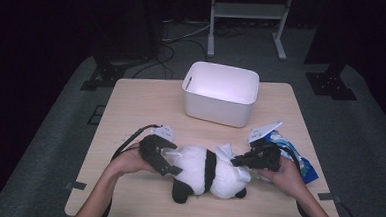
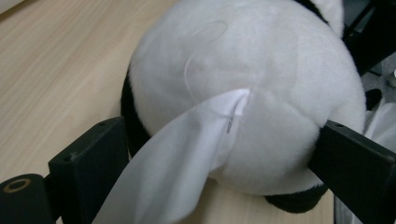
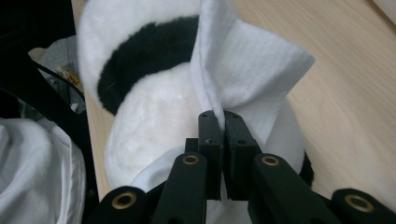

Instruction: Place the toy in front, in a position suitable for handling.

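**Plush panda held between two tongs on the desk**

A black-and-white plush panda (image 1: 207,173) is seen lying on its side on the near part of the wooden desk (image 1: 136,105), between the two hands. In the high view the left tongs (image 1: 170,162) are placed at the panda's left end. In the left gripper view their black jaws are spread wide to either side of the panda's rounded white body (image 2: 243,93); the right jaw is seen at the edge of the fur, while the left jaw stands just beside it, and no squeezing of the plush can be made out. A white fabric tag (image 2: 187,158) is seen hanging from a seam towards the camera.

The right tongs (image 1: 236,162) are brought in from the panda's right end. In the right gripper view they are closed tight, and a white cloth (image 3: 247,70) is pinched between the pads; the cloth rises above the jaws and lies against the panda's white fur beside its black band (image 3: 140,65).

A white bin (image 1: 221,93) is set farther back on the desk, well apart from the panda. A blue-and-white packet (image 1: 291,151) is seen beside the right hand (image 1: 282,176).
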Demonstrator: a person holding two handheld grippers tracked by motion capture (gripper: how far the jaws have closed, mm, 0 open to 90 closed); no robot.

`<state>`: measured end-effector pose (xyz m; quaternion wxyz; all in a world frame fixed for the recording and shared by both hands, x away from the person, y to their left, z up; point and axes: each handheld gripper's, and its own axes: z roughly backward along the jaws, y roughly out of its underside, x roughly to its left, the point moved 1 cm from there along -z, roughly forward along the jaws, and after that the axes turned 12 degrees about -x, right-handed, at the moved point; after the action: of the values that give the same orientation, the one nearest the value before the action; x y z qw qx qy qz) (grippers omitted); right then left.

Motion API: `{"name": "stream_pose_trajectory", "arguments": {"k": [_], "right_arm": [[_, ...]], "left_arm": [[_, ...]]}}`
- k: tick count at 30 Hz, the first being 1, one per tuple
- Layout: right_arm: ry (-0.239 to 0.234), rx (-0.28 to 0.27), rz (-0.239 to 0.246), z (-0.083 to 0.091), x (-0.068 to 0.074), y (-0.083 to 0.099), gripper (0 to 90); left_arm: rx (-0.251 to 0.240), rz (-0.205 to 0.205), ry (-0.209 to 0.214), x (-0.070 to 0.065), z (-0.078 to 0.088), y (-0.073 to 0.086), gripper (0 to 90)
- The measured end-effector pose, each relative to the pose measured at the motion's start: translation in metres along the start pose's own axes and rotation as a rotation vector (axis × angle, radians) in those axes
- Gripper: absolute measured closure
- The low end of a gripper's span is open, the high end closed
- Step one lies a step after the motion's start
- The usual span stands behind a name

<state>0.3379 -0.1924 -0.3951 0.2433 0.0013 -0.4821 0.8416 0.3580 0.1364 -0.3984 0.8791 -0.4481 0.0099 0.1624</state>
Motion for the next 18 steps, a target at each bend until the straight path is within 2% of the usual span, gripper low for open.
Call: {"name": "stream_pose_trajectory", "arguments": {"k": [2, 4, 8, 9, 12, 16, 18], "right_arm": [[-0.008, -0.005, 0.001, 0.003, 0.003, 0.004, 86.3], [-0.011, -0.006, 0.001, 0.004, 0.005, 0.005, 86.3], [-0.011, 0.002, 0.031, 0.006, 0.014, 0.004, 86.2], [-0.003, 0.003, 0.039, 0.006, 0.015, 0.002, 86.1], [0.002, 0.022, 0.056, 0.002, 0.018, -0.005, 86.0], [-0.014, 0.029, 0.069, -0.007, 0.022, -0.015, 86.0], [-0.036, 0.032, 0.077, -0.013, 0.027, -0.022, 86.0]], "left_arm": [[0.006, 0.002, 0.006, 0.001, -0.001, -0.001, 5.4], [0.008, 0.010, 0.042, 0.002, -0.002, 0.000, 5.4], [-0.035, -0.011, 0.139, -0.006, -0.004, 0.007, 5.4], [-0.045, -0.016, 0.151, -0.008, -0.005, 0.009, 5.4], [-0.075, -0.025, 0.152, -0.012, -0.003, 0.013, 5.3], [-0.107, -0.031, 0.141, -0.015, 0.001, 0.016, 5.4], [-0.117, -0.031, 0.140, -0.015, 0.001, 0.017, 5.4]]}}
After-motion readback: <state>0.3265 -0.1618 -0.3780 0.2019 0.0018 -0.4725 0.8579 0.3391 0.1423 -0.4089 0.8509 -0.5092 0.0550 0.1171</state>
